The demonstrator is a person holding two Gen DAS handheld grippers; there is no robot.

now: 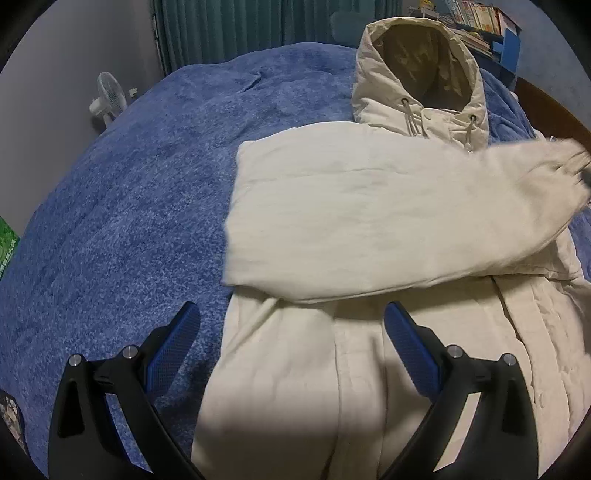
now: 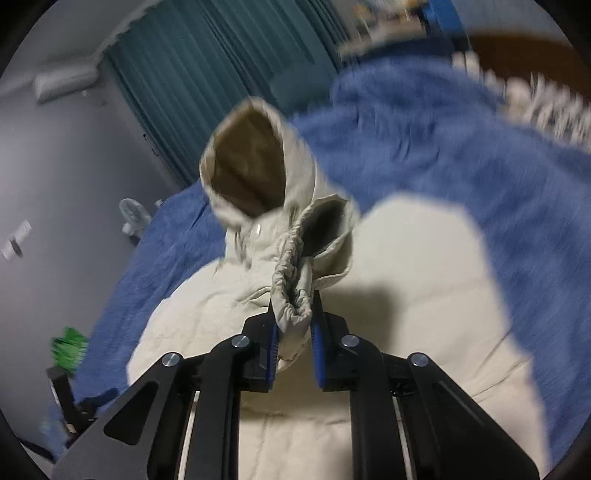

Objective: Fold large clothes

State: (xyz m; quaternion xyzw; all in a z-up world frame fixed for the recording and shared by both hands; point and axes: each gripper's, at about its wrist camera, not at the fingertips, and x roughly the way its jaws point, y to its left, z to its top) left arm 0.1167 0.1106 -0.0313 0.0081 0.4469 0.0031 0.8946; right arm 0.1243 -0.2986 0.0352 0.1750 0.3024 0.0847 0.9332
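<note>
A cream hooded jacket (image 1: 369, 369) lies front-up on a blue blanket (image 1: 129, 221), its hood (image 1: 417, 70) at the far end. One sleeve (image 1: 369, 214) is folded across the chest. My left gripper (image 1: 291, 325) is open and empty, hovering over the jacket's lower left part. My right gripper (image 2: 293, 321) is shut on the sleeve's elastic cuff (image 2: 291, 291) and holds it up above the jacket body (image 2: 406, 277); the cuff also shows blurred at the right edge of the left wrist view (image 1: 569, 158).
A small white fan (image 1: 109, 98) stands by the wall past the bed's left side. Teal curtains (image 1: 240, 29) hang behind the bed. Shelves of books (image 1: 476, 22) stand at the far right. A green item (image 1: 7, 251) lies at the left edge.
</note>
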